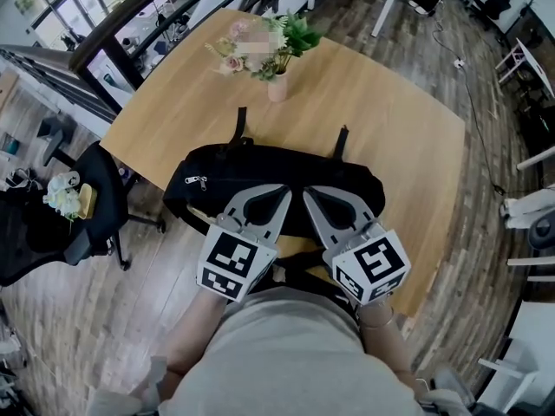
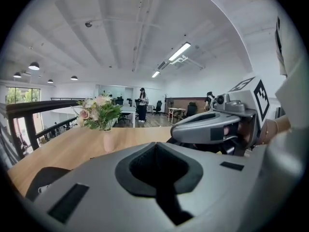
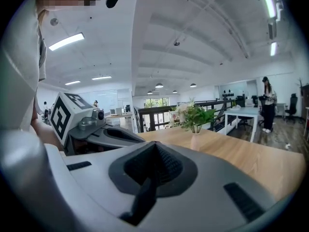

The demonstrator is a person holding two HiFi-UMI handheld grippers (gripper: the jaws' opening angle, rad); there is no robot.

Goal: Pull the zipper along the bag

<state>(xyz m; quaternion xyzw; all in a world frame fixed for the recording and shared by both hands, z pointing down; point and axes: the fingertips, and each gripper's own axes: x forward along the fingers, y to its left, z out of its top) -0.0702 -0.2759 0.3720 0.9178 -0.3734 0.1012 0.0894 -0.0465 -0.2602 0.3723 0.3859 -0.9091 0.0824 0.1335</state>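
A black bag (image 1: 260,173) lies across the near edge of the wooden table (image 1: 390,120). Its silver zipper pull (image 1: 198,181) sits at the bag's left end. My left gripper (image 1: 287,189) and right gripper (image 1: 305,191) hover side by side over the middle of the bag, tips pointing inward toward each other. Both are shut with nothing between the jaws. In the left gripper view the jaws (image 2: 155,144) meet in a closed seam, and the right gripper's body (image 2: 207,129) shows beyond. In the right gripper view the jaws (image 3: 155,143) are likewise closed.
A pink vase of flowers (image 1: 276,85) stands at the table's far side, behind the bag. Two bag straps (image 1: 240,124) stretch toward it. A black office chair (image 1: 87,206) holding small items is left of the table. People stand far off in the office.
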